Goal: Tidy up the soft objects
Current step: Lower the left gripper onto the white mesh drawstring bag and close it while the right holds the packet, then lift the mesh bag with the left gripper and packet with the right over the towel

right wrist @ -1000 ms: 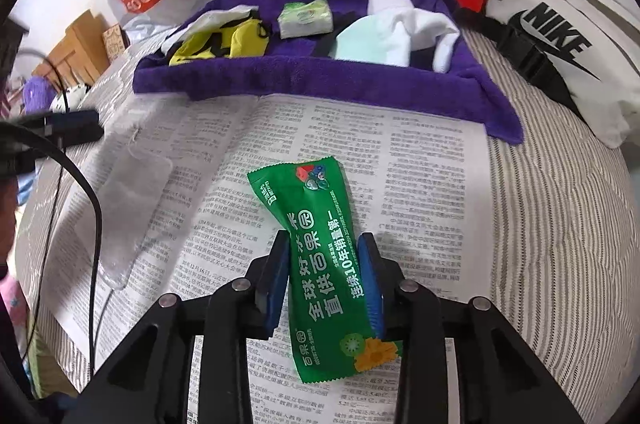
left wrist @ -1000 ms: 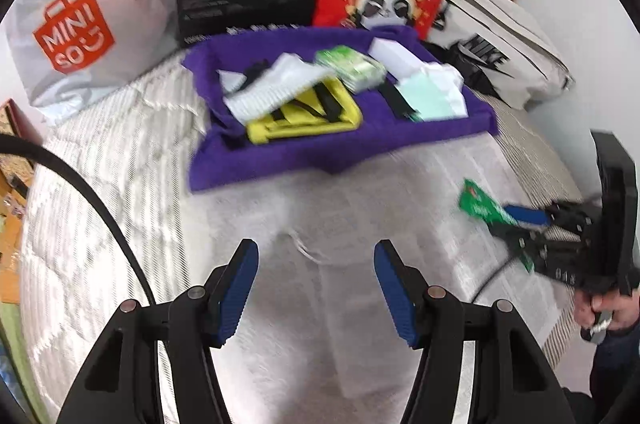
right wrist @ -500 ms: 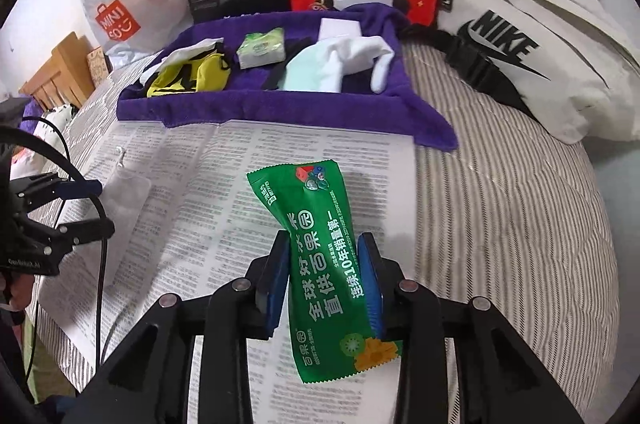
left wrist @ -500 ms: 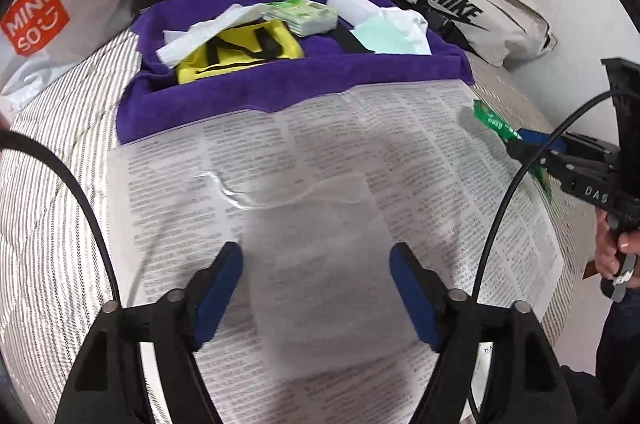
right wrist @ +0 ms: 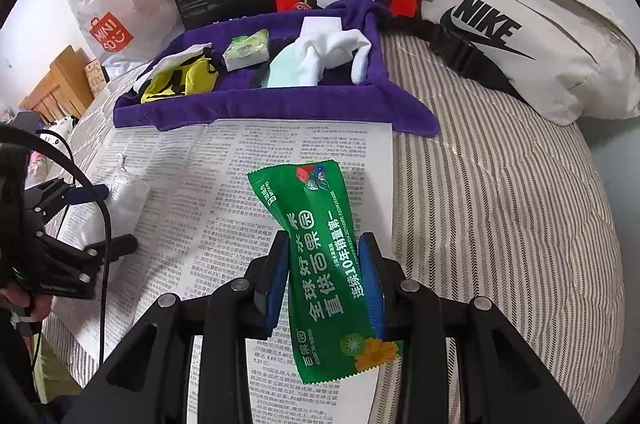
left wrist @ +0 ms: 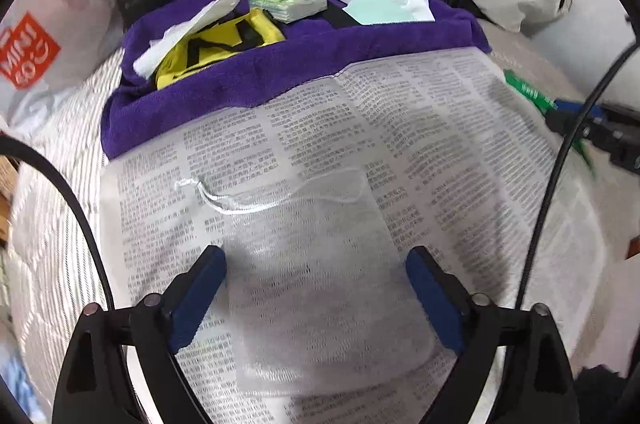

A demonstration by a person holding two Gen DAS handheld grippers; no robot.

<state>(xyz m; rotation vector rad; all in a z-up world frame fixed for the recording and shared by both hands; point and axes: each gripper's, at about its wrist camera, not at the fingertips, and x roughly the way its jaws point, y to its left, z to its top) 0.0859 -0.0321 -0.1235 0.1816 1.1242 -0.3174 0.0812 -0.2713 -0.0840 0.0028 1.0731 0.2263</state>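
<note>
Right gripper (right wrist: 324, 276) has its jaws clamped narrow on a green packet (right wrist: 326, 260), gripped about mid-length and held above the newspaper (right wrist: 248, 160) spread on the striped bed (right wrist: 500, 204). Left gripper (left wrist: 316, 292) stands with jaws wide, 1 pad on each side of a sheer mesh pouch (left wrist: 320, 288) that lies flat on the newspaper, drawstring (left wrist: 228, 202) end pointing away toward the purple towel (left wrist: 280, 72). Whether the pads touch the pouch I cannot tell. Judgement: the step in hand looks like taking up the pouch so the packet can go into it. To do this well, the left jaws should bite near the drawstring mouth, pinching only 1 layer of mesh if possible so the opening gapes; a grab across the middle would likely pinch both layers shut. The mesh is thin and limp and may drag the newspaper with it, so lift slowly. Keep the packet aligned lengthwise with the mouth. The towel at the far end already carries folded cloths and a tissue pack (left wrist: 288, 2).
</note>
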